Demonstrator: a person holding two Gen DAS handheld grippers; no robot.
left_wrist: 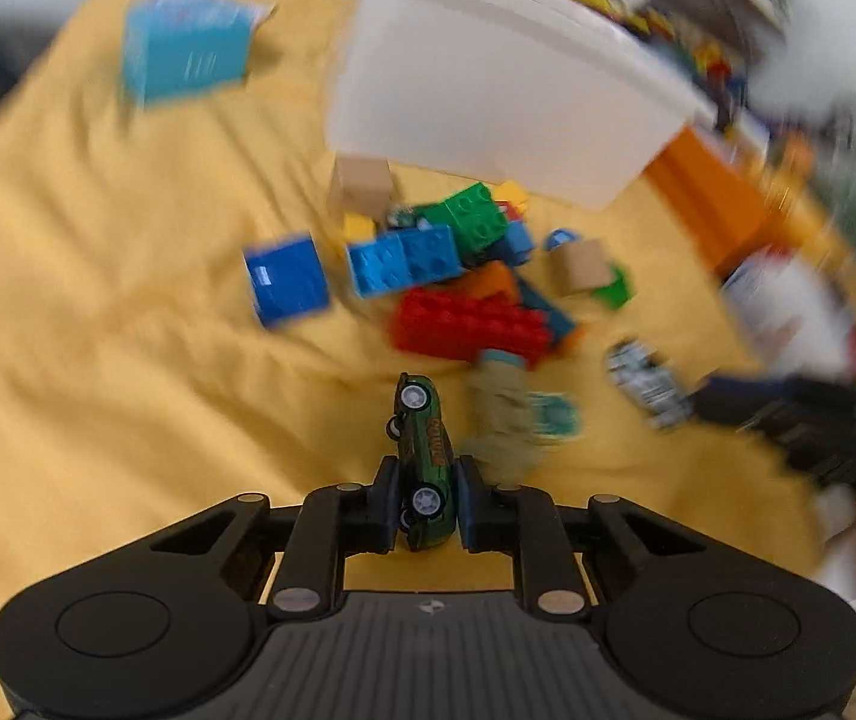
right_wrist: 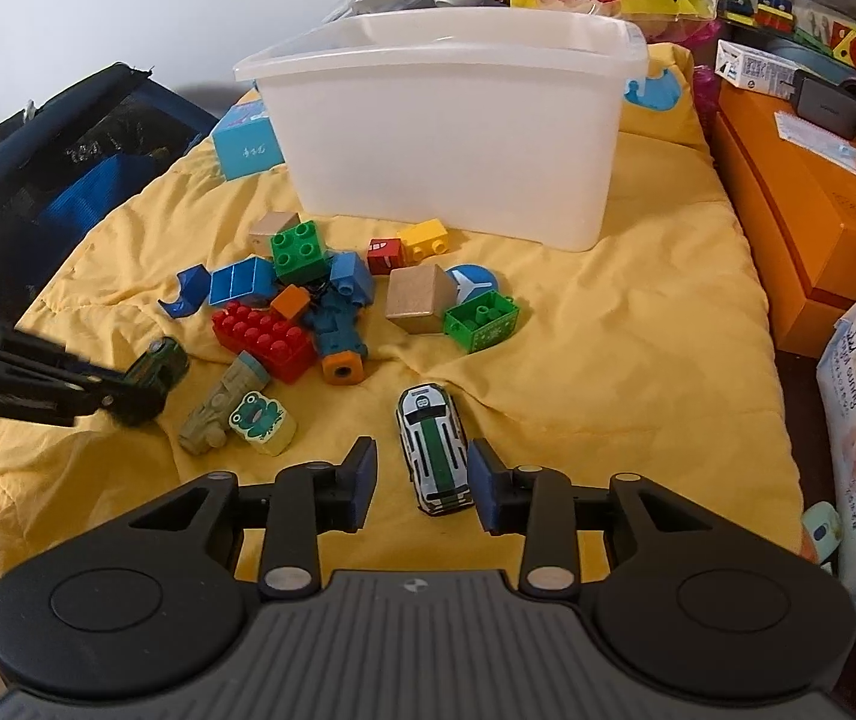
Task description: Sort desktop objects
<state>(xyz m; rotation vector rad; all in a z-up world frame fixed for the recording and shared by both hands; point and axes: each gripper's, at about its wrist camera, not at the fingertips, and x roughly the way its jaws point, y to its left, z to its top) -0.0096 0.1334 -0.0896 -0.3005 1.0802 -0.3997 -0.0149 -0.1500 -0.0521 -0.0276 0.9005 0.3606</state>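
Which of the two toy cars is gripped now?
The dark green car, clamped sideways between the left gripper's fingers. The white car with a green stripe lies free on the yellow blanket.

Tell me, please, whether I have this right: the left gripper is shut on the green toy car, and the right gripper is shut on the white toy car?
Not quite. The right gripper is open: in the right wrist view the white toy car lies on the yellow cloth between its fingers, clear of both. The left gripper is indeed shut on the green toy car.
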